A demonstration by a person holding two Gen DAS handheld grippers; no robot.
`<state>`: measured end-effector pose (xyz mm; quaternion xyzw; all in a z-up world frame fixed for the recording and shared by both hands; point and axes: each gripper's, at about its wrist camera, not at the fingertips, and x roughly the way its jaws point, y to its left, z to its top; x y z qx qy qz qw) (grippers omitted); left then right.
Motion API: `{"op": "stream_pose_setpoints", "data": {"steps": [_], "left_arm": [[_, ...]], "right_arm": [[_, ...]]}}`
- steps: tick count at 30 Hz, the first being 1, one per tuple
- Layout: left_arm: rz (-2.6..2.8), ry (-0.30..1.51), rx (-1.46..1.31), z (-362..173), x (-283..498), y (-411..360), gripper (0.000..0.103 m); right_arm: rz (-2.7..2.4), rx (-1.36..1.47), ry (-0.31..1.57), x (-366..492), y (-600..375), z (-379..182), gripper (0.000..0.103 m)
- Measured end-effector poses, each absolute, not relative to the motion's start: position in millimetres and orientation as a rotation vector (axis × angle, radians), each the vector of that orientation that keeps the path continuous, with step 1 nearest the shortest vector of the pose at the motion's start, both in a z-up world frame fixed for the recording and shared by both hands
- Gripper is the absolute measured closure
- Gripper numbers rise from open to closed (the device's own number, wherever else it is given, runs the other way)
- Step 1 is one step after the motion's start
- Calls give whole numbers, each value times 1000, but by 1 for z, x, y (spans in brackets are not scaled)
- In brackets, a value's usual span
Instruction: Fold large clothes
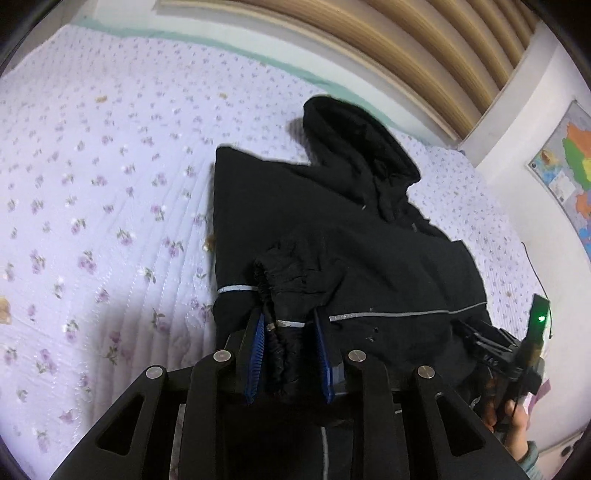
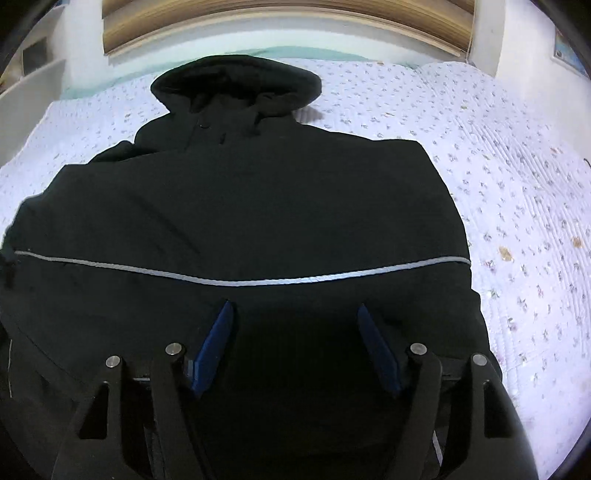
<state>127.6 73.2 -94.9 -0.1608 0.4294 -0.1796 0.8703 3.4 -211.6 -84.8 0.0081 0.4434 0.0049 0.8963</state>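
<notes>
A black hooded jacket (image 1: 351, 236) with a grey reflective stripe lies on the bed, hood toward the headboard; it also fills the right wrist view (image 2: 251, 206). One sleeve is folded across its body. My left gripper (image 1: 288, 325) is closed on that sleeve's elastic cuff (image 1: 275, 332), which sits between the blue pads. My right gripper (image 2: 295, 314) is open and empty, its blue pads wide apart just above the jacket's lower part. The right gripper also shows in the left wrist view (image 1: 495, 347), at the jacket's right edge.
The bed has a lilac floral quilt (image 1: 103, 192) with room on both sides of the jacket. A wooden slatted headboard (image 2: 280, 22) stands at the far end. A colourful map (image 1: 569, 162) hangs on the right wall.
</notes>
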Motion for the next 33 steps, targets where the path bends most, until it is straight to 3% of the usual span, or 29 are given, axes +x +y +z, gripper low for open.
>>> {"op": "stream_pose_setpoints", "data": {"steps": [5,8,12,15,19,23,28,30,33], "left_arm": [[-367,758,-312,-48,106,74,72],[-374,763,-155,-33,110,35,72],[-297,884,-78,-68,141,2,72],[-236,1061,-135,-126,170,6,72],[-238,1039,-179,-134,172,11,73],[-224,963,-132,-132,161,4,73],[-328,732,-174,-99,113,15,69],[-397,674,-171,-91,90,16,61],[-346,778,-142,-108,94,12,61]], "right_arm": [[104,194,900,0,-232,-54,28],[82,137,824,2,-223,-26,28],[19,50,879,33,-215,-40,28],[7,7,997,56,-224,-87,29],[76,-12,847,38,-230,-96,26],[61,-24,818,29,-227,-95,26],[148,56,728,0,-225,-65,26],[226,52,745,-8,-214,-56,26],[245,-30,851,-6,-191,-73,26]]}}
